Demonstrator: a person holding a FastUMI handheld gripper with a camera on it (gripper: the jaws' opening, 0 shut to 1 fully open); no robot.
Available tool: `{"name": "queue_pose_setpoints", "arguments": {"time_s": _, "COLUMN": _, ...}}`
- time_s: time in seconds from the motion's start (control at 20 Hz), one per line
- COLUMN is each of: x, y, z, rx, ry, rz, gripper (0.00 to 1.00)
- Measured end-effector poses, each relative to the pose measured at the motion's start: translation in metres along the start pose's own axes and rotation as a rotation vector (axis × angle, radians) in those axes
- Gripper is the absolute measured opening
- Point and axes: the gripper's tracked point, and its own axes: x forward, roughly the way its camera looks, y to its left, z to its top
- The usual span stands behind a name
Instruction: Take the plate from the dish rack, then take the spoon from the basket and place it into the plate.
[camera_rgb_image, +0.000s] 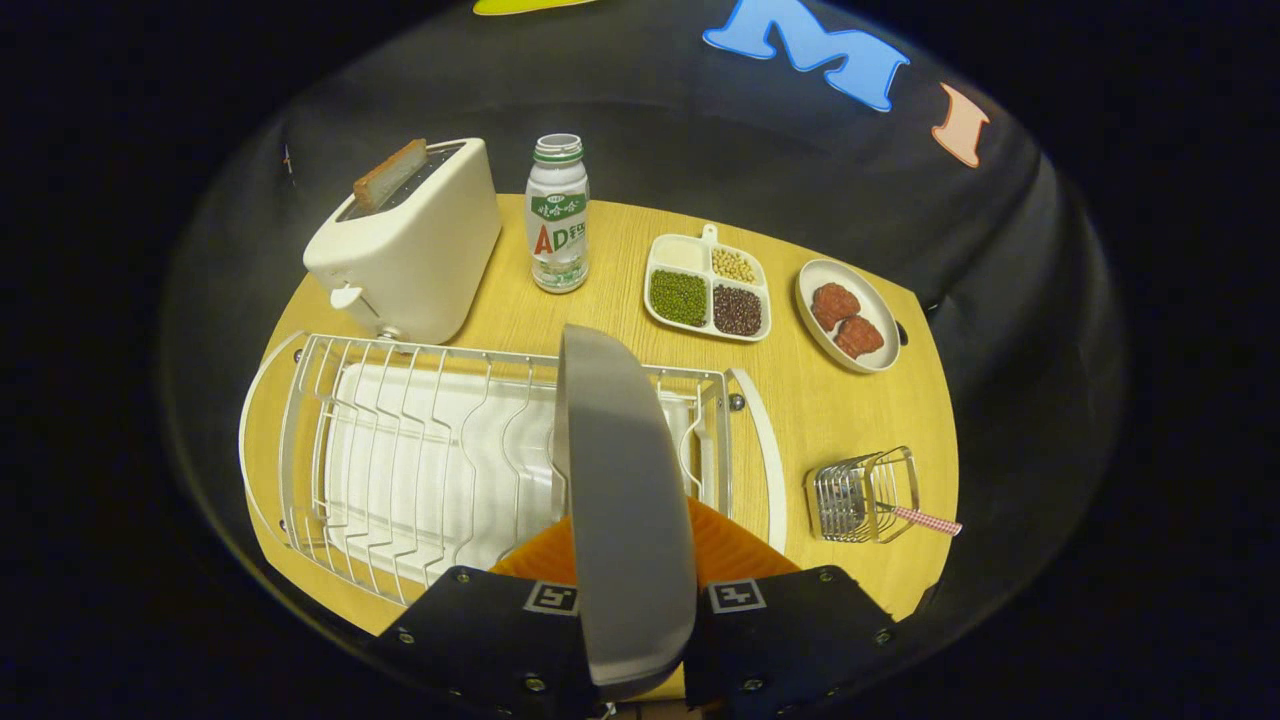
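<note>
So I've got the plate (622, 500) pinched edge-on in my gripper (640, 640), both fingers pressing on its rim, held up above the dish rack (400, 450), so I'd call step one basically done. Next I need a bare patch of tabletop (820, 400) to set it flat, then over to the basket (865, 495) for the spoon (925, 520).
</note>
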Motion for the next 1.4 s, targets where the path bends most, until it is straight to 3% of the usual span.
{"name": "queue_pose_setpoints", "arguments": {"time_s": 0.35, "x": -0.021, "y": -0.012, "z": 0.013, "rx": -0.018, "ry": -0.078, "rz": -0.063, "gripper": 0.31}}
{"name": "queue_pose_setpoints", "arguments": {"time_s": 0.85, "x": -0.087, "y": -0.056, "z": -0.003, "rx": 0.067, "ry": -0.152, "rz": 0.024, "gripper": 0.31}}
{"name": "queue_pose_setpoints", "arguments": {"time_s": 1.4, "x": -0.138, "y": -0.138, "z": -0.079, "rx": 0.204, "ry": -0.169, "rz": 0.152, "gripper": 0.31}}
